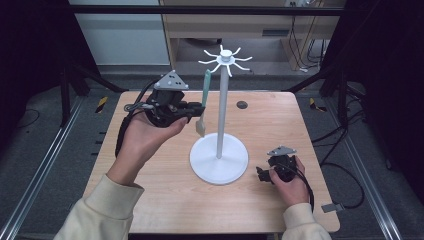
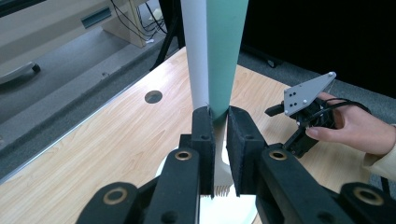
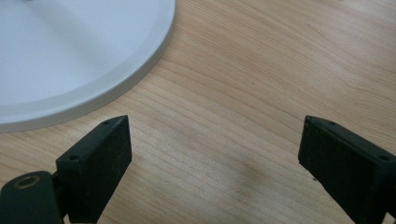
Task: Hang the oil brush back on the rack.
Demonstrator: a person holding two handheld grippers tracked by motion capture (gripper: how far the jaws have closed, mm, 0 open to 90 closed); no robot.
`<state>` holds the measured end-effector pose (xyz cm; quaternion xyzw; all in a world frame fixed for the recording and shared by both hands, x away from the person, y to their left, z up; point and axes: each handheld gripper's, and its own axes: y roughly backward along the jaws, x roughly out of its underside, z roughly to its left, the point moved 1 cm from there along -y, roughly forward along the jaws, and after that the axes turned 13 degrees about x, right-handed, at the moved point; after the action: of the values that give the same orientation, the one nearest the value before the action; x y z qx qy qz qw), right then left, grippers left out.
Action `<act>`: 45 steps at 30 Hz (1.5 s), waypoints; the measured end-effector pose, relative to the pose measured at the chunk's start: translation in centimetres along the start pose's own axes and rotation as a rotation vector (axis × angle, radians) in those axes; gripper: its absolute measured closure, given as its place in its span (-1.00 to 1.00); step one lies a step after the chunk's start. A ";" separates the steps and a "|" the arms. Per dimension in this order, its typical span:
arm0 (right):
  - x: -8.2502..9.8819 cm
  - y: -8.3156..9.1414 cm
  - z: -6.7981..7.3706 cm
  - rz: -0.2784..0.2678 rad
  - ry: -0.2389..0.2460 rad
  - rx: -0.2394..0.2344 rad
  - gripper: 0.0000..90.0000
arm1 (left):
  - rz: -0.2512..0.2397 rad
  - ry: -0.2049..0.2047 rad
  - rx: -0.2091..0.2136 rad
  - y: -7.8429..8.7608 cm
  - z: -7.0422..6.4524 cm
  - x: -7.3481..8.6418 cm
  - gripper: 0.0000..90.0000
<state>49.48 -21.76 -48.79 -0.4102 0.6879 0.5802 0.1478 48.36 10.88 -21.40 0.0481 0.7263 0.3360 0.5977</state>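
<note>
High view shows two hands coming in from the near edge of the wooden surface (image 1: 165, 200). The right hand-held gripper (image 1: 261, 173) sits low, close to the wood, and its jaws are wide apart with nothing between them. In the right gripper view, bare wood lies between those two black jaws, and the round white base of the stand (image 3: 70, 60) lies just past the left jaw. The left hand-held gripper (image 1: 196, 111) is lifted up off the surface, farther away than the right one. Its jaws are squeezed tight on a fork (image 1: 204, 102) with a green handle and a pale head. The fork stands almost straight up, with the green handle above the jaws and the pale head hanging below them. In the left gripper view, the green handle (image 2: 226, 51) goes up from between the jaws, and the white pole (image 2: 195, 51) stands right behind it. The fork tips (image 2: 222, 190) peek out low between the jaws. Beyond this gripper, the white stand (image 1: 221, 100) rises from its round base to a ring of little hooks (image 1: 226, 59) on top. A small dark hole (image 1: 242, 104) sits in the wood past the pole.
</note>
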 end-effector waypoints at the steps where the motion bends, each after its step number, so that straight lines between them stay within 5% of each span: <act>1: 0.0 0.0 0.0 0.000 0.000 0.001 -0.77 | 0.003 0.000 -0.001 0.0 0.0 -0.1 0.81; 27: 0.0 0.0 -0.1 -0.003 0.000 -0.002 -0.77 | 0.064 0.014 0.001 -1.1 0.2 -1.2 0.81; 45: 0.0 0.1 0.0 -0.005 0.005 -0.005 -0.77 | 0.025 0.004 -0.007 -2.0 0.4 -1.2 0.80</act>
<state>49.42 -21.75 -48.72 -0.4137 0.6857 0.5806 0.1467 49.73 8.93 -21.50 0.0546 0.7257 0.3460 0.5922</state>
